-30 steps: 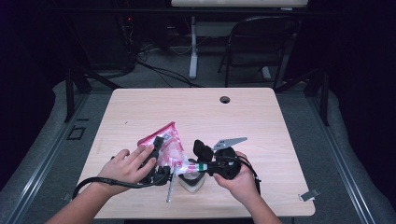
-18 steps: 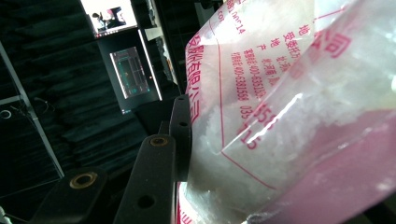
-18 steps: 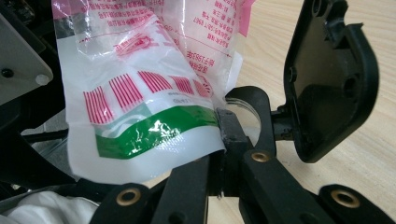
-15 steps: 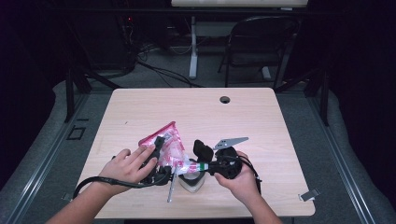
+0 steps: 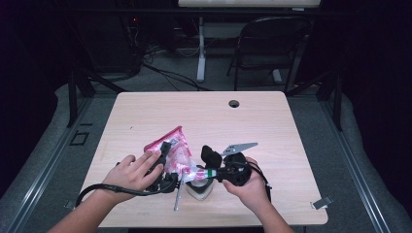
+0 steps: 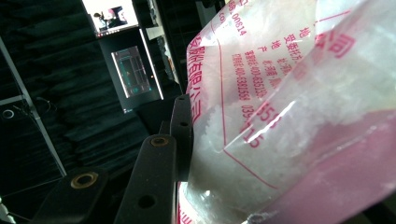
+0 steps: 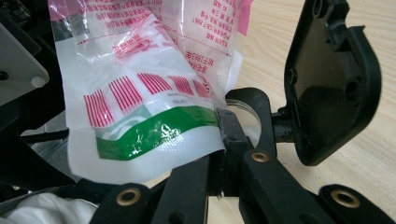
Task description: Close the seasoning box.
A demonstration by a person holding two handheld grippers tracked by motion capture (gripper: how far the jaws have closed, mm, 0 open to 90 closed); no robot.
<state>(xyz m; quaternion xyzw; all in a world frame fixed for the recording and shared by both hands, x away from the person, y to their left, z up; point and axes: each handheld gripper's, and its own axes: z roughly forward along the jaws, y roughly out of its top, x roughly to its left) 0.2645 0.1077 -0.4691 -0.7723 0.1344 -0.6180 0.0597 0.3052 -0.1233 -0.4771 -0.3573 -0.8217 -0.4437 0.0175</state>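
1. The table, pale wood, carries everything in its near half; a round cable hole sits toward 12 o'clock on the top.
2. The plastic bag, clear with pink and green print, lies tilted near the middle of the near edge, held between both grippers. White granular stuff fills it, seen through the film in the left gripper view.
3. The left gripper comes in from 8 o'clock; its jaws pinch the bag's pink end.
4. The right gripper comes in from 4 o'clock; its jaws are pressed together on the bag's green-striped edge.
5. A small clear container stands on the table at 6 o'clock of the bag, just under the bag's lower end; what it contains cannot be told.
6. A thin metal utensil lies just beside the container, at its 9 o'clock.
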